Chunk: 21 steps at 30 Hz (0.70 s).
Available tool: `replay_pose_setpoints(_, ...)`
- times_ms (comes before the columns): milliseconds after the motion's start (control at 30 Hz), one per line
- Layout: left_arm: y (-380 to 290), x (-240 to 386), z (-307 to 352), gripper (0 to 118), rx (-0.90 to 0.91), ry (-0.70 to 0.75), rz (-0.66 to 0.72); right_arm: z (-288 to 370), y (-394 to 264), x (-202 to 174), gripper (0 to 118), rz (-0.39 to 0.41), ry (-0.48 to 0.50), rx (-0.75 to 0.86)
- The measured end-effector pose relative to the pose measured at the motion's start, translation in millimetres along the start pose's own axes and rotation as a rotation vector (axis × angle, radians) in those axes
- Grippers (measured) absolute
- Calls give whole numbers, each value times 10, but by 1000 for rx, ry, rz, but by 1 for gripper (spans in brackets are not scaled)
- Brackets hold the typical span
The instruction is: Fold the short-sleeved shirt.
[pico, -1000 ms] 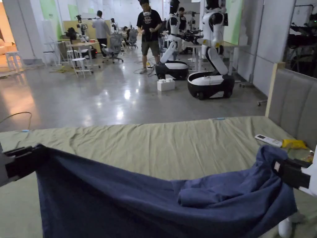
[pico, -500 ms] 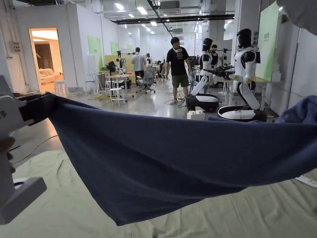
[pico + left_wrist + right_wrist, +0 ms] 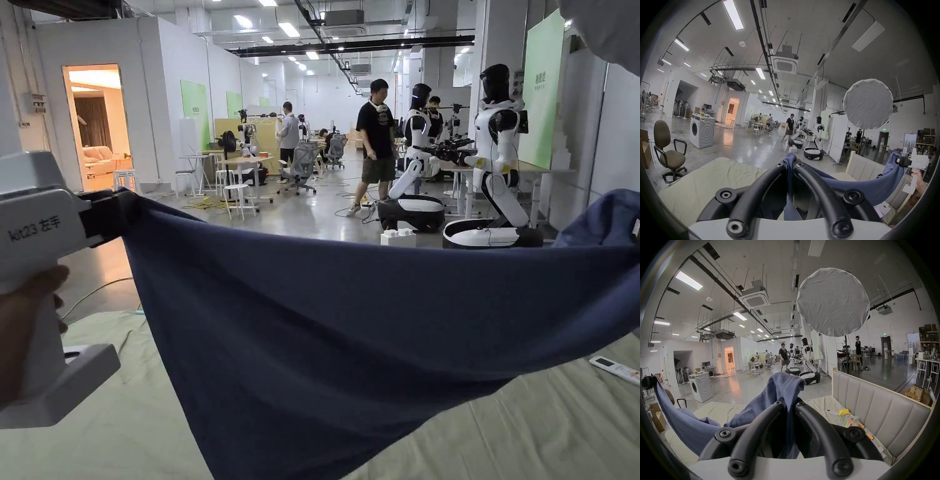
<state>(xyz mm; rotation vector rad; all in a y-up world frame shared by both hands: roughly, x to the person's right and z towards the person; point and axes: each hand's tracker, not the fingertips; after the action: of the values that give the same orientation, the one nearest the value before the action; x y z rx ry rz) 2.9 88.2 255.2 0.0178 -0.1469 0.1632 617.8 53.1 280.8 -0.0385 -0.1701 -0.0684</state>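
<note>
**Navy shirt stretched in the air between two closed grippers**

The left gripper [image 3: 790, 164] is pinching one end of the navy short-sleeved shirt [image 3: 350, 350]: in the left gripper view both black jaws are pressing together on a bunched fold of cloth that is poking out above their tips. The right gripper [image 3: 789, 403] is doing the same at the other end, its jaws closing on a thicker gather of fabric that is flopping over the tips. In the head view a hand [image 3: 25, 337] is wrapping around the white handle of the left gripper at the left edge of the picture, while the right end of the shirt is running off the right edge.

Between the two grips the shirt is hanging as a wide sling, its top edge sagging slightly and its loose lower part drooping toward the bed [image 3: 550, 425]. Whether the lowest point is brushing the sheet is hard to say, since the cloth is covering that spot in the head view. The bed's pale green sheet is lying wrinkled beneath it.

Near the bed's right edge, by the padded grey headboard [image 3: 883, 407], a white remote [image 3: 615, 370] is lying flat, and just beside it in the right gripper view are a yellow packet [image 3: 844, 411] and a clear bag [image 3: 850, 421] of coloured bits.

Beyond the bed's far edge the glossy floor is stretching away to two white humanoid robots [image 3: 497, 156] on dark bases and a person [image 3: 377, 147] in a black shirt standing next to them.
</note>
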Motion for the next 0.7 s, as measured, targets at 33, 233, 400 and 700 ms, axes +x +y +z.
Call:
replay_pose_setpoints(33, -33, 8, -67, 6, -11, 3, -2, -31, -30, -52, 7, 20, -4, 9)
replay_pose_setpoints(233, -193, 50, -450, 6, -47, 25, -27, -409, -266, -190, 7, 35, -13, -5)
replay_pose_setpoints(400, -352, 13, -793, 6, -95, 61, -46, -795, -419, -257, 7, 14, -31, -43)
replay_pose_setpoints(700, -621, -115, -1396, 6, -153, 130, -18, -1367, -567, -416, 7, 27, -87, -93)
